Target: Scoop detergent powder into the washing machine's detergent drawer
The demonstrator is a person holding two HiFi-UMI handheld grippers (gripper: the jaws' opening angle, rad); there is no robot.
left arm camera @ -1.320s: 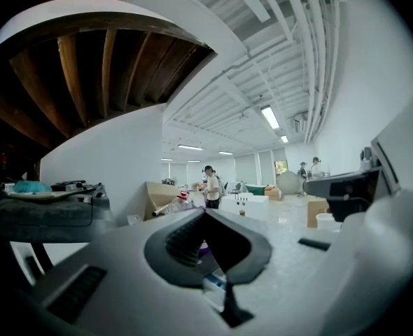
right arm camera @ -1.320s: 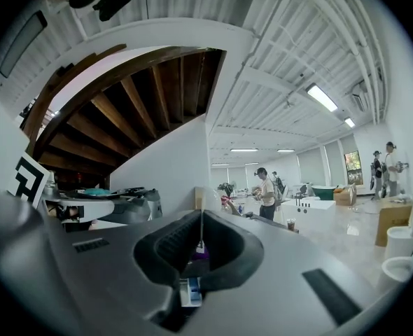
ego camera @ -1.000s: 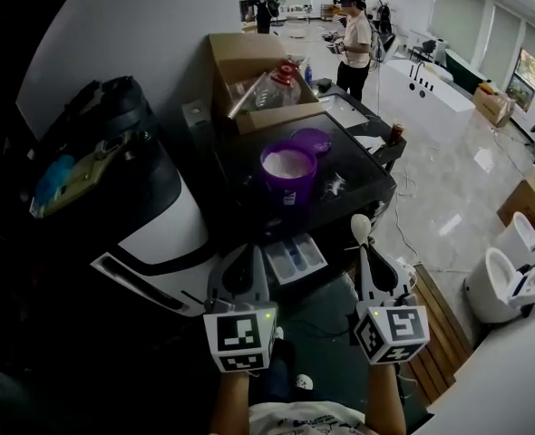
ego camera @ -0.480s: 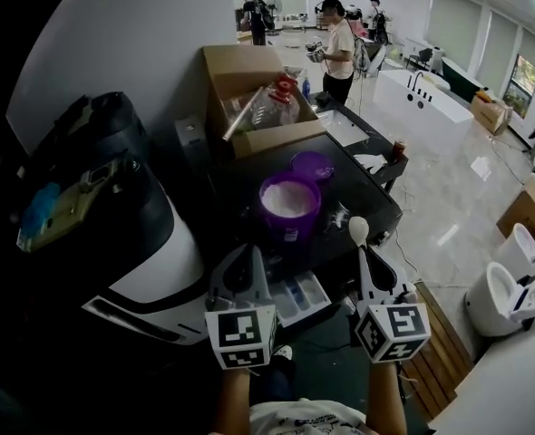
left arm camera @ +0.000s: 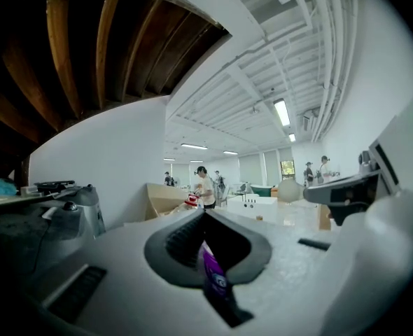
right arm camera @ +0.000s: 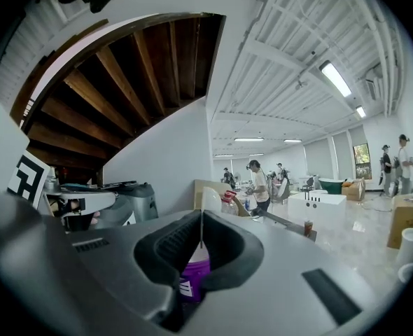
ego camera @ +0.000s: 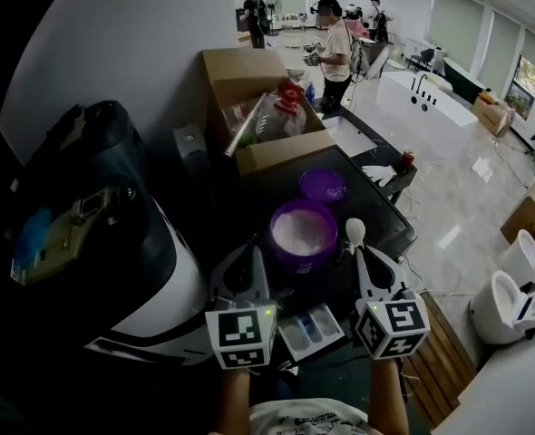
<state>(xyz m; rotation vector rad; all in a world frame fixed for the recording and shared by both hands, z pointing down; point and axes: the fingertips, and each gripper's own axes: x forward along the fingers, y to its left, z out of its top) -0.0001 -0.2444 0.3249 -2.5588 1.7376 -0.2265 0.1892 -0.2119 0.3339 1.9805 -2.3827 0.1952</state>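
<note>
Right gripper (ego camera: 363, 254) first: its jaws are clamped on the thin handle of the white scoop (ego camera: 355, 232). The bowl sticks up past the tips, just beside the right rim of the purple tub (ego camera: 288, 259). I can't tell from here whether there's powder in the bowl, since it's white on white. Left gripper (ego camera: 247, 254) has its jaws closed together with nothing in them, and it's parked just off the tub's left side.

The tub is open and pretty full of detergent powder (ego camera: 302, 227). Its lid (ego camera: 323, 185) is lying behind it on the dark table (ego camera: 381, 208). The detergent drawer (ego camera: 311, 329) is pulled out of the washing machine (ego camera: 163, 284). It's down low between my two grippers, below the front of the tub.

My read is that I'm at the scooping bit, so here's how I'd do it:
- Roll the right wrist so the bowl tips in over the rim, then dig shallow instead of plunging.
- Don't heap it. A level scoop won't dribble on the way down.
- Keep the bowl flat while coming back toward me, and only tilt once it's over a compartment.
- Which compartment takes powder I can't make out from the head view, so I'd check before dumping.
- The left gripper could nudge against the tub so it doesn't slide.
</note>
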